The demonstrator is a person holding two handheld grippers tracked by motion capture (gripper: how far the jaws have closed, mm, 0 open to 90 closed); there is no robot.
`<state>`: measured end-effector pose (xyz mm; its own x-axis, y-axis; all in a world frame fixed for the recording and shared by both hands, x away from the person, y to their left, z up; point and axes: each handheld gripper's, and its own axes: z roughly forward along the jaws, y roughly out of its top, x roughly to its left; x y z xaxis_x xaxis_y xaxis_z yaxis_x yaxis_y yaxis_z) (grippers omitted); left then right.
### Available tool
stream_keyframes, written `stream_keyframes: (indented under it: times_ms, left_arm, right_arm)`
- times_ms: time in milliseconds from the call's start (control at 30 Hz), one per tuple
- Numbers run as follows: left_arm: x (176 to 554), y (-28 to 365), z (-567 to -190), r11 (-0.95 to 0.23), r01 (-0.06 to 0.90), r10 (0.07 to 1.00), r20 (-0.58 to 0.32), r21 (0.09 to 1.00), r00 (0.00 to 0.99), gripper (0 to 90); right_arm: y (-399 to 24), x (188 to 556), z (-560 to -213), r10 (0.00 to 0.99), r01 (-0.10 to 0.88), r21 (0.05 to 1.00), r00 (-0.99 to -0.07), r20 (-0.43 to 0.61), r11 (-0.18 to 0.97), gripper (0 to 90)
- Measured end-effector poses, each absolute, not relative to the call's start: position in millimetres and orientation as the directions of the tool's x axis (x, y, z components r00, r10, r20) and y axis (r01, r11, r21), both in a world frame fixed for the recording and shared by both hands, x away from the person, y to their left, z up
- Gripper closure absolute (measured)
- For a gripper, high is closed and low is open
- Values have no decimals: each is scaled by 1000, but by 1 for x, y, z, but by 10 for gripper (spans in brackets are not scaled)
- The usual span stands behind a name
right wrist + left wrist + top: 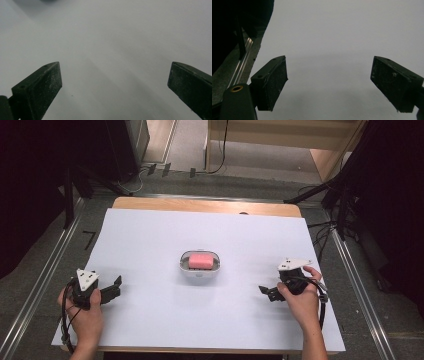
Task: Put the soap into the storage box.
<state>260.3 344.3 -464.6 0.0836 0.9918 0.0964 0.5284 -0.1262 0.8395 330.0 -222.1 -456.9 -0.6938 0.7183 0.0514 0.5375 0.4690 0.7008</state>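
Soap is lying in the middle of the table. It is one pink bar (201, 260), and it is sitting inside one small white dish (184, 264). The dish is likely there to keep the soap from sliding on the white sheet (150, 320) that is covering the table.

Two grippers are waiting, one on each side. A person's hand is holding each one. The left gripper (117, 287) is resting near the left edge of the sheet, well apart from the dish. The right gripper (265, 291) is resting near the right edge, also well apart from the dish. Both are pointing in toward the middle, so it looks like they are getting ready to go to the soap.

In the left gripper view, the two black jaws are standing wide apart with nothing between them but bare white sheet. In the right gripper view, the jaws are also spread wide and holding nothing. Keeping them wide now makes sense, because the dish or the soap has to fit between them.

Counting it all: one soap, one dish, two grippers, two hands, four jaws.
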Motion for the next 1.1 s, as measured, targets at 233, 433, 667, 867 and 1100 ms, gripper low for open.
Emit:
stream_keyframes:
  times_ms: [233, 433, 667, 867, 1100]
  left_arm:
    - [260, 344, -464, -128, 529, 992, 99, 839, 83, 146]
    - [260, 344, -464, -127, 528, 992, 98, 840, 83, 147]
    - [260, 344, -465, -130, 525, 991, 100, 841, 86, 146]
    - [260, 344, -465, -131, 528, 991, 101, 839, 85, 146]
    - [260, 344, -464, -126, 528, 992, 98, 839, 82, 146]
  right_arm:
    - [-239, 322, -463, 743, 546, 719, -666, 62, 429, 0]
    - [-254, 312, -468, 764, 555, 732, -641, 75, 394, 0]
    - [-275, 298, -480, 791, 569, 748, -604, 99, 340, 0]
    - [-294, 284, -489, 811, 572, 773, -569, 134, 274, 0]
    - [-311, 269, -488, 835, 550, 811, -528, 154, 198, 0]
